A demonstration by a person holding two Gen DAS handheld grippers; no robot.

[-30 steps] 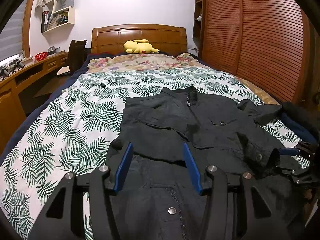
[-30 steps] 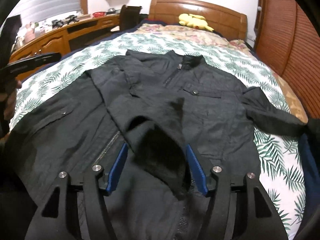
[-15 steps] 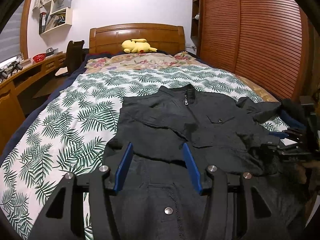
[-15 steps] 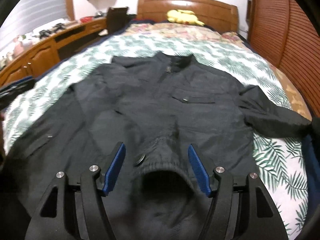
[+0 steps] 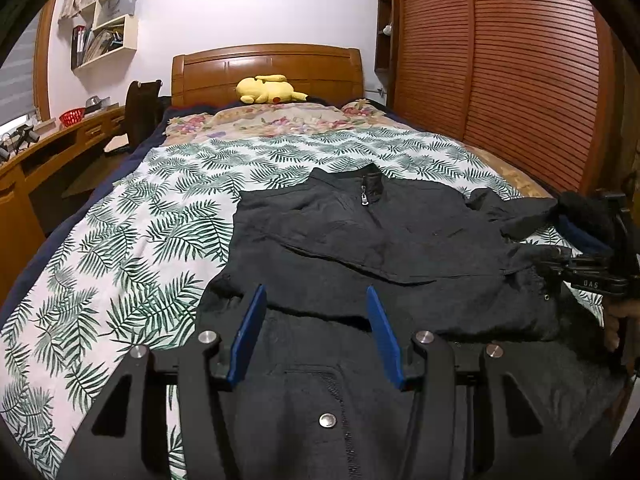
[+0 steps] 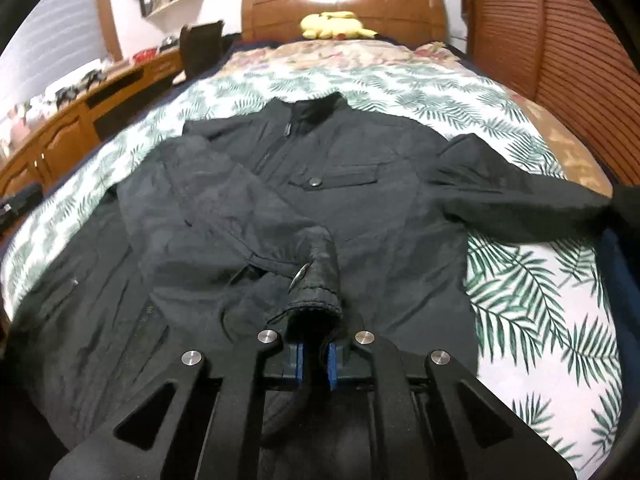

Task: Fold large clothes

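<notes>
Jacket of black zippered cloth [image 6: 360, 184] lies spread on the leaf-print bed [image 5: 120, 248]; its ribbed cuff [image 6: 316, 280] has just been pinched by the right claw [image 6: 314, 360], open a moment ago. Left claw [image 5: 316, 332] hovers wide, empty. Sleeve fold-in is judged next.

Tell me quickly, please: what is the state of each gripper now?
Left gripper: open, holding nothing, above the jacket.
Right gripper: closed on the cuff.
</notes>
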